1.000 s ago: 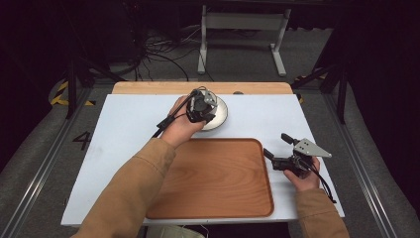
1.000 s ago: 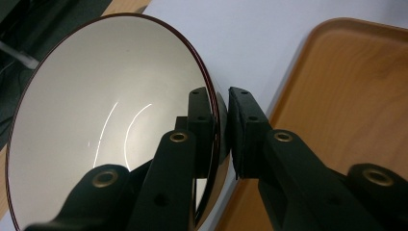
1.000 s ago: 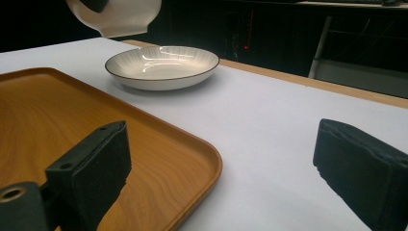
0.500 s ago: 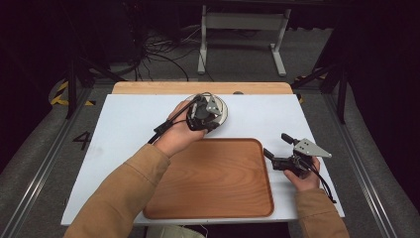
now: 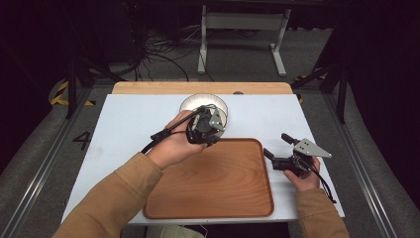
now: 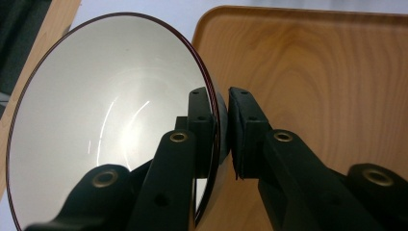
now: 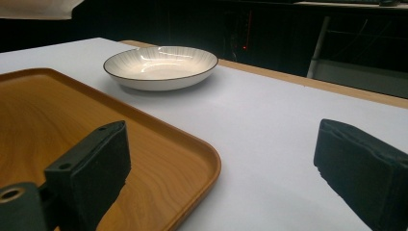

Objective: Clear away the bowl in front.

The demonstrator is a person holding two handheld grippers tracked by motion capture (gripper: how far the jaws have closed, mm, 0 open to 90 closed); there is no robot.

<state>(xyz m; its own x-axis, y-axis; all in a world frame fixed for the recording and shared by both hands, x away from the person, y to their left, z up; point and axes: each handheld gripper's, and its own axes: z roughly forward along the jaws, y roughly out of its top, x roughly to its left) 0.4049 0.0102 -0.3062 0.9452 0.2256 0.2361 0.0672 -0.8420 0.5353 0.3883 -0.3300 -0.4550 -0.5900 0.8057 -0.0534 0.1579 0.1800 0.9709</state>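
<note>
Bowl first: its thin dark rim is pinched in my left claw, one pad on the glossy white inside and the other on the outer wall. The jaws are nearly together, with just the wall of the bowl between them. It hangs steeply tilted off the tips, with its open face turned toward the left jaw's side and the rest of it spreading out to the left of the claw. Beyond and to the right of the jaws lies the wooden tray, whose rounded corner shows just past the bowl's rim.

From above, my left claw is over the far edge of the tray. I cannot make out the held bowl under the hand from there. Just beyond the claw, a second white bowl sits flat on the white table.

My right claw rests off the right edge of the tray. Its jaws stand wide apart and grip nothing. Looking along my right claw, the tray's corner lies under the left jaw. Bare table is between the pads, and the second bowl is well ahead and a little left.
</note>
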